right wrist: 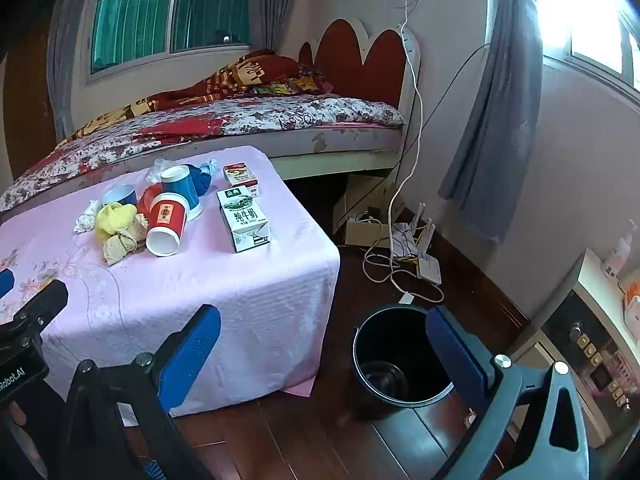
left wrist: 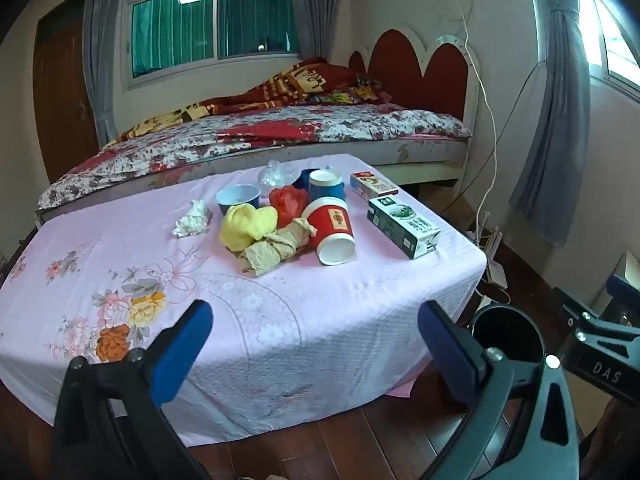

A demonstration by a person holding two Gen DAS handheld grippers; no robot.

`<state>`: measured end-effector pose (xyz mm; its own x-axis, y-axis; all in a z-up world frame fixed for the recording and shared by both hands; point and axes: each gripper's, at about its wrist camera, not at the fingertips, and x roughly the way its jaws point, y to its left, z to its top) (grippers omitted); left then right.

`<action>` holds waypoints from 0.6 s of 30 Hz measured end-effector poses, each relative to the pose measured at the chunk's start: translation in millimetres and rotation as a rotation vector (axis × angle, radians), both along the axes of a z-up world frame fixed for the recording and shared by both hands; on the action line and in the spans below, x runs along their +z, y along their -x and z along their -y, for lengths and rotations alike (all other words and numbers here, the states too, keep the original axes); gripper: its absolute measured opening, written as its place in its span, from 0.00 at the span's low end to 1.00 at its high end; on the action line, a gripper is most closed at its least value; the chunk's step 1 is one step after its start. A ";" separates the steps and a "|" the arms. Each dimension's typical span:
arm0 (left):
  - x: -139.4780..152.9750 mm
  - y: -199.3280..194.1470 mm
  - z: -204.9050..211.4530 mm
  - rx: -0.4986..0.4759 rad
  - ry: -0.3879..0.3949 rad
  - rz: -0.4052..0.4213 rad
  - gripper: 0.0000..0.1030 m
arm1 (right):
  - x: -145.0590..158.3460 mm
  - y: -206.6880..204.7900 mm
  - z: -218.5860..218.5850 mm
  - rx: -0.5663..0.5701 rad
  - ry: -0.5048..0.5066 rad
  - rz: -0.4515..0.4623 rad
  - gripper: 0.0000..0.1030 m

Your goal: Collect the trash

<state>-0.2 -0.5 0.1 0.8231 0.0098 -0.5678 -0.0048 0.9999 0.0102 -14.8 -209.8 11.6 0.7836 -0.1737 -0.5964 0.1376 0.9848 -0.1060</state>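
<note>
From the left wrist view, the left gripper [left wrist: 316, 344] was seen with its blue pads spread wide and nothing between them, held above the near edge of a table [left wrist: 320, 312] draped in a pink floral cloth. The trash was gathered toward the far middle of that cloth — a red paper cup [left wrist: 332, 232] on its side, a yellow crumpled bag [left wrist: 246, 226] touching a beige wad [left wrist: 276, 250], a white tissue [left wrist: 192, 220] a little apart to the left, two blue cups [left wrist: 238, 199], and a milk carton [left wrist: 402, 226] lying flat to the right. A black bin [left wrist: 506, 336] was glimpsed beyond the right finger.

From the right wrist view, the right gripper [right wrist: 324, 352] was likewise found wide and empty. The bin [right wrist: 394, 354] stood on the wooden floor [right wrist: 312, 432] just beside the table's corner — its mouth open upward. The carton [right wrist: 244, 220] and red cup [right wrist: 166, 228] were seen on the cloth, well apart from the bin.
</note>
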 end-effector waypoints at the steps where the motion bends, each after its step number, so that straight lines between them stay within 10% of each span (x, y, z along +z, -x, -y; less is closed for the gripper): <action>1: 0.0 0.1 0.5 0.002 -0.003 0.002 0.99 | 0.4 0.1 -0.2 0.000 0.002 0.000 1.00; 18: 2.7 1.2 0.7 0.016 -0.012 0.010 0.99 | 1.1 -1.7 -2.2 0.005 0.004 0.001 1.00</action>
